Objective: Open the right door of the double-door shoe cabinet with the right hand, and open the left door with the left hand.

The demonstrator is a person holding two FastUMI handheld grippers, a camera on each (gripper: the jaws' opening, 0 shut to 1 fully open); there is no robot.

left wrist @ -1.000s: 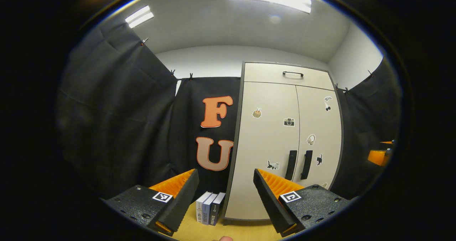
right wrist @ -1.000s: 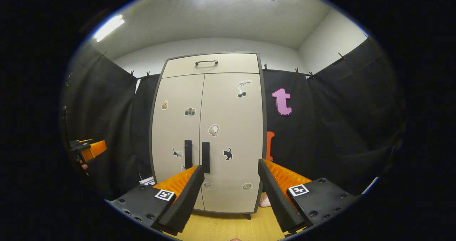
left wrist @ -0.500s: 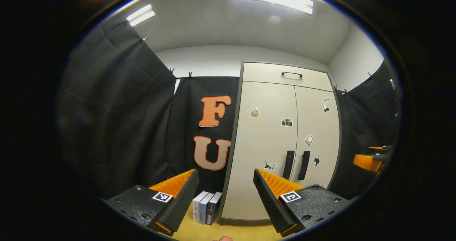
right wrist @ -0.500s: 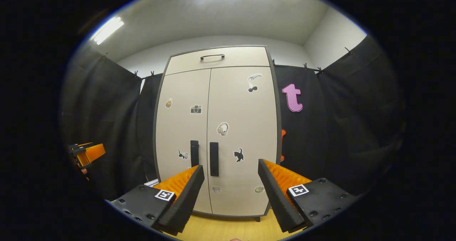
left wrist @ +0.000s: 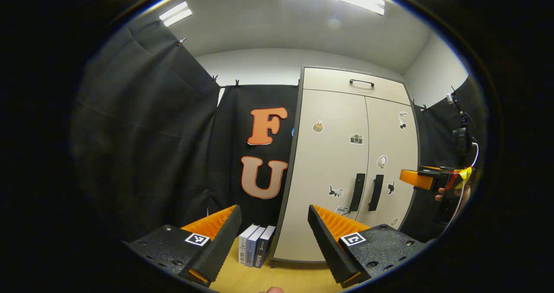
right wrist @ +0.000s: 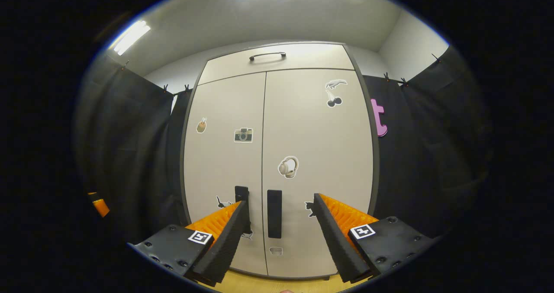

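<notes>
Left gripper view. Left gripper (left wrist: 275, 228): fingers spread wide, grasping nothing, well short of the shoe cabinet (left wrist: 346, 163). The cabinet stood right of centre, seen at an angle, both doors flush and closed. Left door (left wrist: 326, 172) and right door (left wrist: 389, 163) each carried a dark vertical handle beside the centre seam: left handle (left wrist: 357, 191), right handle (left wrist: 375, 192). Stickers on the doors were too small to identify surely. A top panel with a horizontal pull (left wrist: 362, 82) sat above the doors. Three books (left wrist: 256, 252) stood upright on the wooden floor (left wrist: 277, 280), just beside the cabinet's left foot. The right gripper (left wrist: 417, 179) showed at the far right edge, held by a hand (left wrist: 448, 194) partly cut off; its opening could not be judged here.

Right gripper view. Right gripper (right wrist: 281, 217): fingers released, wide apart, empty, near the cabinet face. The right handle (right wrist: 274, 214) stood between the fingers, untouched; the left handle (right wrist: 241, 194) was partly hidden behind one finger (right wrist: 229, 236). The books were hidden from this angle.
</notes>
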